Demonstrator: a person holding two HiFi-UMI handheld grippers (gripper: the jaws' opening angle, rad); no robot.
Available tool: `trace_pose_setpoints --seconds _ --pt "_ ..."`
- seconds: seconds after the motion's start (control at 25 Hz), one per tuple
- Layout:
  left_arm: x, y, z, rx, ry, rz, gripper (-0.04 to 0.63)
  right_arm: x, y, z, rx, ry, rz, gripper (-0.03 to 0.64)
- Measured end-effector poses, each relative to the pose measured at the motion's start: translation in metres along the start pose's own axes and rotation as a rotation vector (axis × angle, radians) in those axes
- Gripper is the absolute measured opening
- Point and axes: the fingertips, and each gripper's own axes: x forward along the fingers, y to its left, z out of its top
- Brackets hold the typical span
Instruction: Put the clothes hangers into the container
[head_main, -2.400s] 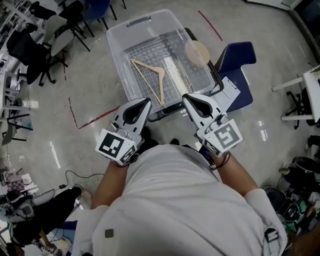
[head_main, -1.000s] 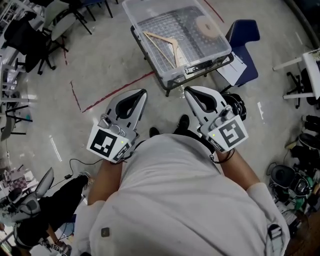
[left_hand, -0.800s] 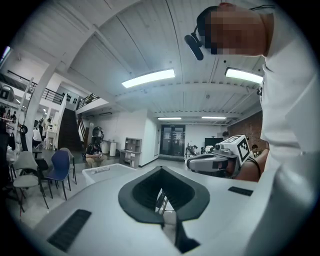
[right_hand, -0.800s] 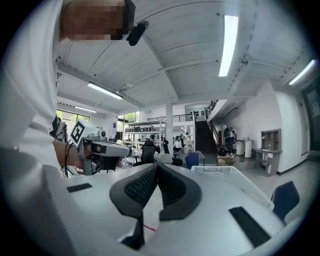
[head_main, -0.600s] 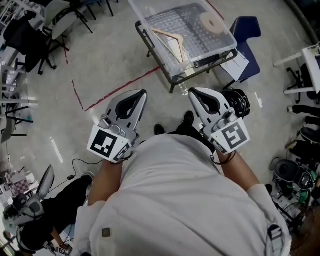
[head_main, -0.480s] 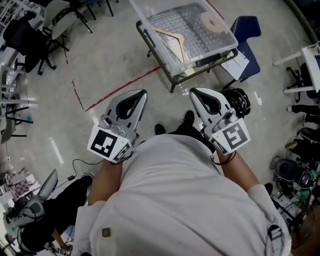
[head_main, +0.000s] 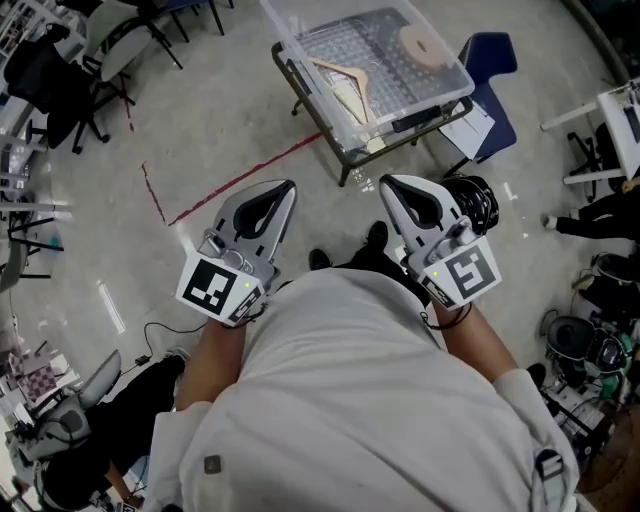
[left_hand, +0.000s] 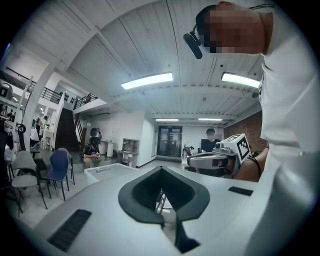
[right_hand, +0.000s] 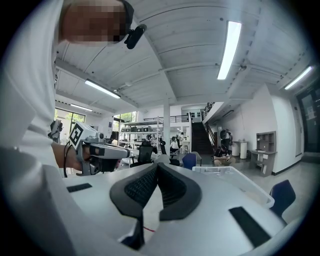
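The clear plastic container (head_main: 313, 88) rests on a black stand at the top of the head view. Inside lie a wooden clothes hanger (head_main: 345, 78) and a round wooden disc (head_main: 420, 42). My left gripper (head_main: 287, 187) and right gripper (head_main: 386, 184) are held side by side in front of my body, well short of the container, above the bare floor. Both are shut with nothing between the jaws. The left gripper view shows its jaws (left_hand: 161, 169) meeting at the tip, the container (left_hand: 106, 173) beyond on the left. The right gripper (right_hand: 157, 165) sees the container (right_hand: 235, 181) on its right.
A blue chair (head_main: 490, 92) stands right of the container, with a coil of black cable (head_main: 472, 202) on the floor near my right gripper. A red tape line (head_main: 235, 180) crosses the floor. Office chairs (head_main: 70, 70) crowd the top left. A person's legs (head_main: 590, 215) show at the right edge.
The container has slid from just ahead of the jaws to the top of the head view as I backed away. Both grippers stayed shut. In the last half second little moved.
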Motion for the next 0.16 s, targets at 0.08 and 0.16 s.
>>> trace_pose_setpoints --seconds 0.08,0.16 --pt "-0.0028 -0.0026 -0.0002 0.000 -0.003 -0.003 0.015 -0.0027 0.0036 -0.0003 0.003 0.000 -0.002 0.020" --pt "-0.0052 -0.0052 -0.0005 -0.001 -0.006 -0.006 0.015 -0.0055 0.0067 -0.0005 0.006 0.001 -0.005 0.020"
